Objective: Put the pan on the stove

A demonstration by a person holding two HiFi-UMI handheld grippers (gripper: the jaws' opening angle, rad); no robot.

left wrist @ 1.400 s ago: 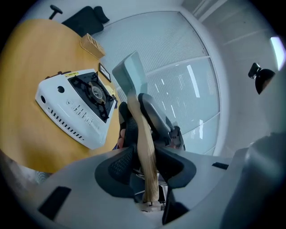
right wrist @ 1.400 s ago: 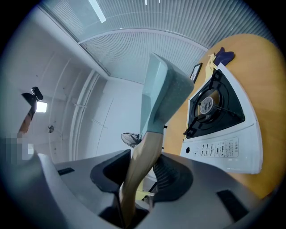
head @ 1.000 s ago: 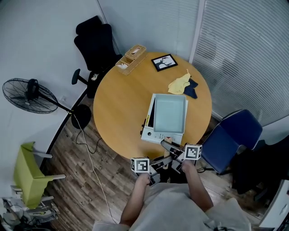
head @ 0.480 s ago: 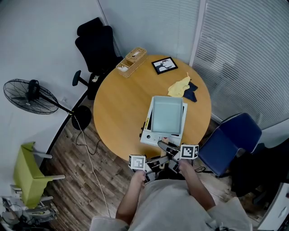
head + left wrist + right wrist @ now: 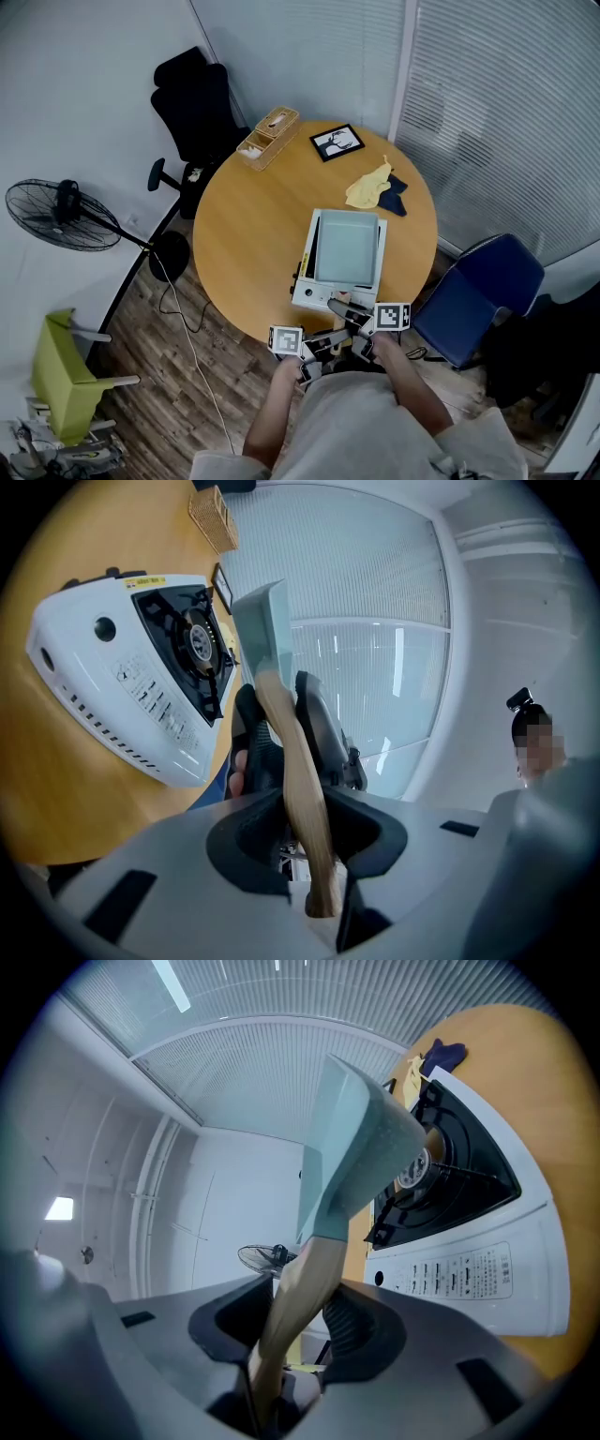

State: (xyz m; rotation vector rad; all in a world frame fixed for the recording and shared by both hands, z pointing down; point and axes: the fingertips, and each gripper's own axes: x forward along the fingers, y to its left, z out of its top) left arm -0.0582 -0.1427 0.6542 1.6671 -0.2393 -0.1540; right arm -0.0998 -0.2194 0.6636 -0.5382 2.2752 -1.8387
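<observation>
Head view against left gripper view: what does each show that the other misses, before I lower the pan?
Only the head view: the floor fan, yellow cloth and green chair. Only the left gripper view: the left hand-held gripper clamped on the pan handle, and the stove's burner. Both: the pan, the white stove and the round table.

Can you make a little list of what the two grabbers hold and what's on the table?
pan: pale green, square, held over stove
stove: white, on round table
left gripper: jaws shut on wooden handle
right gripper: jaws shut on same handle
also on table: framed picture, yellow cloth, basket
</observation>
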